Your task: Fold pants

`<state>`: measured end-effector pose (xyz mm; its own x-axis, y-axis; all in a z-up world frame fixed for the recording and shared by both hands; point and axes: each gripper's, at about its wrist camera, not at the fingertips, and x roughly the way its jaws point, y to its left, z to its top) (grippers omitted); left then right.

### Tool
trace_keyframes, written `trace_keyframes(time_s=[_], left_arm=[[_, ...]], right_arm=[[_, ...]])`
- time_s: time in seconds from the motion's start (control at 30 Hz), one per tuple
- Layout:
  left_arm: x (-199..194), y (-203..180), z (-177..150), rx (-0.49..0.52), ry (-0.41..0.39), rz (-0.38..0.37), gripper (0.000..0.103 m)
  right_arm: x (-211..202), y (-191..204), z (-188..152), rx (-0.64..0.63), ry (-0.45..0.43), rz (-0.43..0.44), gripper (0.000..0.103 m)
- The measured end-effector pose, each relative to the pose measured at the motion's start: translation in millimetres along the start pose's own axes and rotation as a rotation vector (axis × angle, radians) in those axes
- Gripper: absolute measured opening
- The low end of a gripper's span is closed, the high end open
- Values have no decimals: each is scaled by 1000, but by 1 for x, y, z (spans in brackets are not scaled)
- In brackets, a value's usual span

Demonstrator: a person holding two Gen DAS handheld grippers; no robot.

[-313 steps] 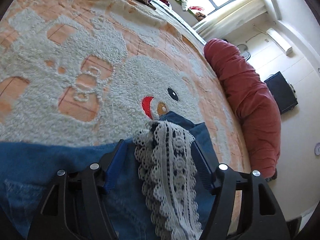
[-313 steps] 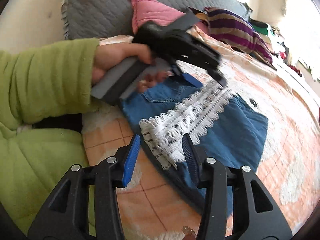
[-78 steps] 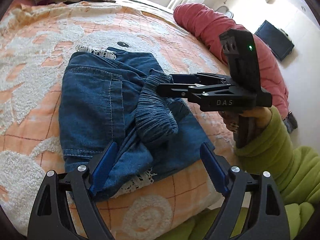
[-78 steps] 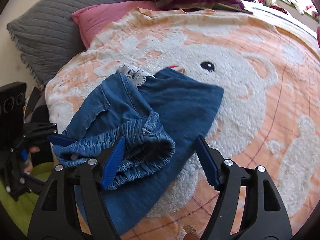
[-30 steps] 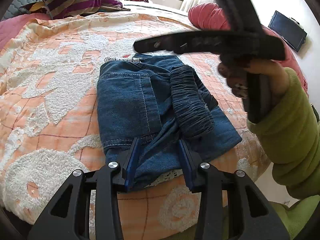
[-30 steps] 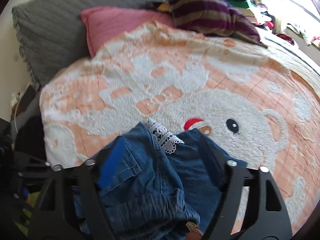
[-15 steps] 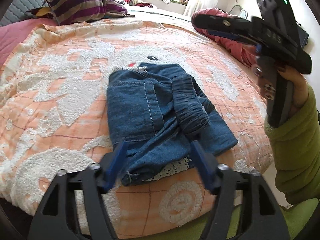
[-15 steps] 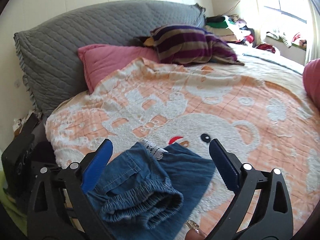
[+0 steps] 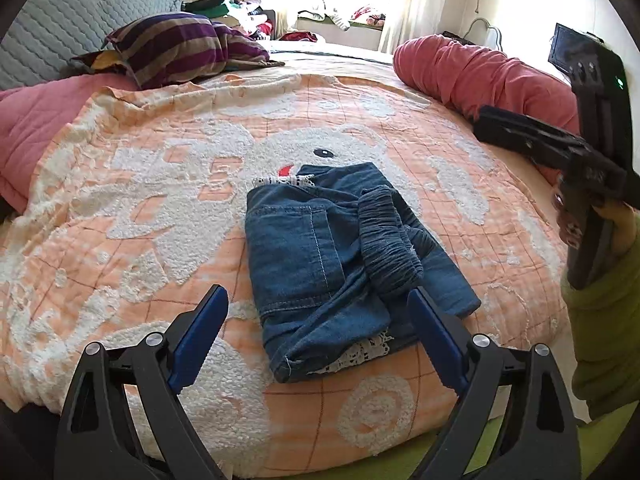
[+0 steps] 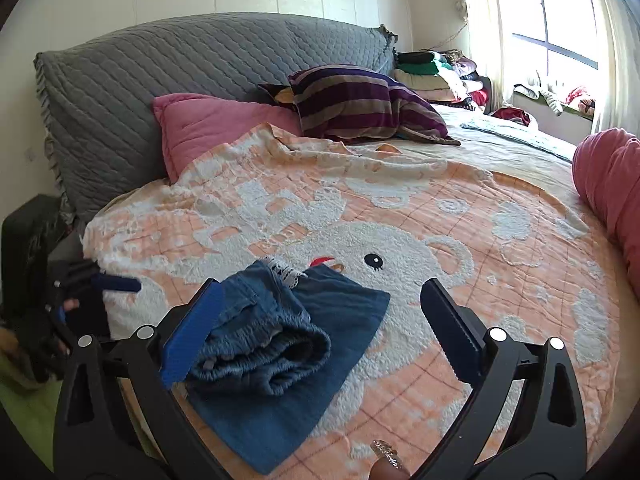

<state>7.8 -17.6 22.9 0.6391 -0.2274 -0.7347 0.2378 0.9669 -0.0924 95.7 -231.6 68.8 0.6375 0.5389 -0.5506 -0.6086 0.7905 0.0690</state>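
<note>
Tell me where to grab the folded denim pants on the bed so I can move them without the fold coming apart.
Take the folded denim pants at the near end, where the stacked layers and lace trim meet, coming from the bed's front edge with the left gripper, whose jaws are opening. One pinch probably catches every layer there; the thick elastic waistband roll on top would likely unroll.

Bare blanket around folded pants; red bolster along far edge.

Home bedroom: bed wearing a bear-pattern blanket, pillows leaning on the grey quilted headboard, clothes piling by the window.
</note>
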Motion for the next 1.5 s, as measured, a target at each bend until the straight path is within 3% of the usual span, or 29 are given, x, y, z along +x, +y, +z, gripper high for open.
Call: trace_keyframes(time_s=[0.07,0.4,0.77,1.1,1.4,1.5], left_arm=[[-1,1,1,0,-1,12,96],[6,3,1,-11,14,40,98],[13,13,-1,-41,39,66,98],[23,26,-3,-87,67,79,98],[40,41,-3,-137,81,63,98],[50,47,-1,-168,93,43,98]], right_arm=[[-4,0,-4,-8,5,3,94],[-18,1,-30,-39,36,0,94],[2,3,-48,4,105,38,94],[18,23,-50,-32,137,84,94],[43,-4,-56,127,179,29,94],[54,-16,-56,184,190,39,81]])
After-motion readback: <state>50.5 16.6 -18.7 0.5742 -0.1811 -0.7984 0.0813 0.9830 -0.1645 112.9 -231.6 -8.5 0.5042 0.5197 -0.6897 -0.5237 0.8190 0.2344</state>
